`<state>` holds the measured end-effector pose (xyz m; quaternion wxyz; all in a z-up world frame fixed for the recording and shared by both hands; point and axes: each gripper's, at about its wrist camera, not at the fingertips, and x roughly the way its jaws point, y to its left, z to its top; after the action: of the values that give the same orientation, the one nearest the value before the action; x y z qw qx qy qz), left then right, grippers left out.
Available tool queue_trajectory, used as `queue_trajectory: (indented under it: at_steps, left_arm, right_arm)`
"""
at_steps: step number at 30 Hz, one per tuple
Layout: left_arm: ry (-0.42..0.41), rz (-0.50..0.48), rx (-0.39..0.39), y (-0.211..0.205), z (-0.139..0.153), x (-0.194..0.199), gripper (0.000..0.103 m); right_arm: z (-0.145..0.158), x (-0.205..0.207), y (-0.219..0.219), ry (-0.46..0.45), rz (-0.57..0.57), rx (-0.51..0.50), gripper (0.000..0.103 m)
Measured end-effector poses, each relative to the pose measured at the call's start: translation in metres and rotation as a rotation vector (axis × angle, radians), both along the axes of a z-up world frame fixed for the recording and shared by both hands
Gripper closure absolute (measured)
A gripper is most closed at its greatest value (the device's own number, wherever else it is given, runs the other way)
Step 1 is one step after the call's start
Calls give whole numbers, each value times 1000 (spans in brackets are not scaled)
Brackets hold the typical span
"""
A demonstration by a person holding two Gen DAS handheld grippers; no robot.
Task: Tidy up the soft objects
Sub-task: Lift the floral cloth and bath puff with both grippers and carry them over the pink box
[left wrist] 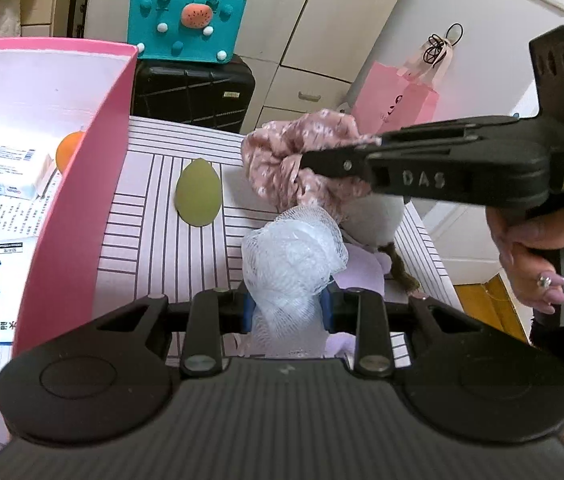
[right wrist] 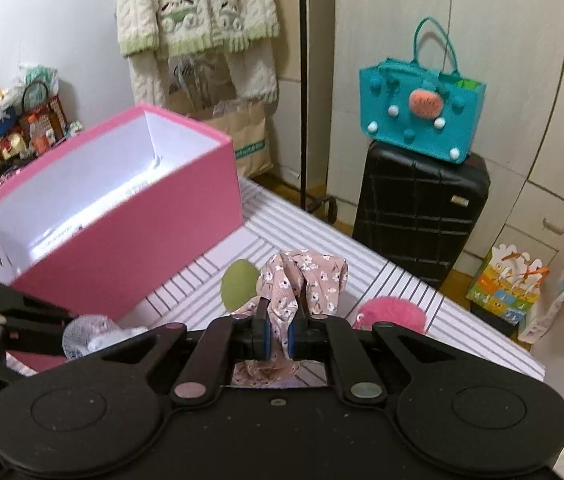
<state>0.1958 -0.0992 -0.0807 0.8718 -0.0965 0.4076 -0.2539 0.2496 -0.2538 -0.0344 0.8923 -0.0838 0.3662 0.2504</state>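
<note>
Both jaws clamped, left gripper (left wrist: 286, 312) on mesh pouf (left wrist: 292, 256), right gripper (right wrist: 280, 334) on floral scrunchie (right wrist: 306, 280); I'd lift each clear over pink box (right wrist: 142, 236) wall before releasing.

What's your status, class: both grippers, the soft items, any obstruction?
Left gripper shut on white mesh pouf. Right gripper shut on floral scrunchie, lifted. Pink box open, green sponge on striped surface; nothing blocking.

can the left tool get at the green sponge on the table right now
Probably not yet. The left tool is shut on the white mesh puff, so it has no free grip. The green sponge lies uncovered on the striped table beside the pink box, so the way looks free.
</note>
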Motion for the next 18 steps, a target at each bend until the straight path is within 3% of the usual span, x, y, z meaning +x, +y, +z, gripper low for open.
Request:
queue_trajectory:
  at_steps: [9, 18]
  left_arm:
    - [-12, -13, 13, 8, 10, -16, 73]
    - [-14, -68, 86, 13, 16, -34, 73]
  right_arm:
    - [13, -23, 2, 7, -5, 11, 93]
    - [2, -64, -5, 97, -9, 44, 93]
